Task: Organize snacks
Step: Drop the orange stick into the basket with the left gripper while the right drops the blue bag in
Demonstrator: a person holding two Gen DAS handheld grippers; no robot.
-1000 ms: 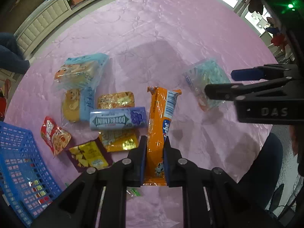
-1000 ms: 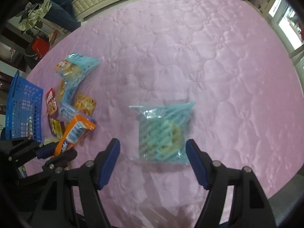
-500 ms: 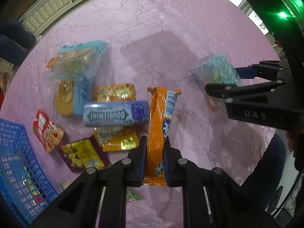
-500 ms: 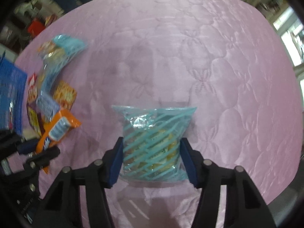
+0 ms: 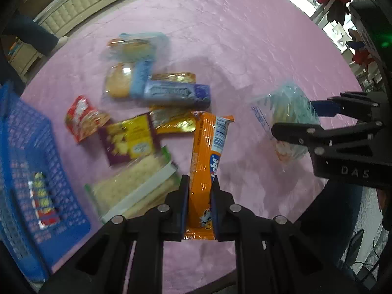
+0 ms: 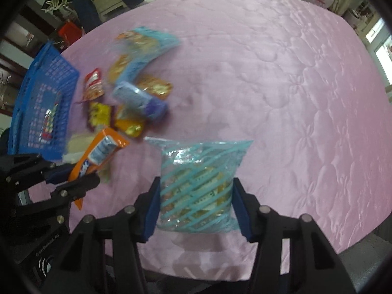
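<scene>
My left gripper [image 5: 199, 183] is shut on a long orange snack packet [image 5: 207, 161] and holds it above the pink table. The orange packet [image 6: 98, 152] and left gripper [image 6: 73, 174] also show in the right wrist view. My right gripper [image 6: 194, 191] is shut on a clear bag with teal stripes [image 6: 198, 183], lifted off the table. That bag [image 5: 284, 112] and the right gripper [image 5: 306, 117] also show at the right of the left wrist view. A blue basket [image 5: 22, 171] [image 6: 41, 105] stands at the left.
Several loose snacks lie by the basket: a blue Doublemint pack [image 5: 176, 93], a red packet [image 5: 83, 117], a purple-yellow packet [image 5: 129, 139], a green-edged cracker pack [image 5: 137, 186], gold packets [image 5: 171, 120] and blue-wrapped cakes [image 5: 137, 49]. The pink quilted tablecloth [image 6: 281, 85] stretches right.
Both grippers have lifted and shifted toward the basket side. The right gripper closed on the striped bag. The basket and a cracker pack have come further into the left view.
</scene>
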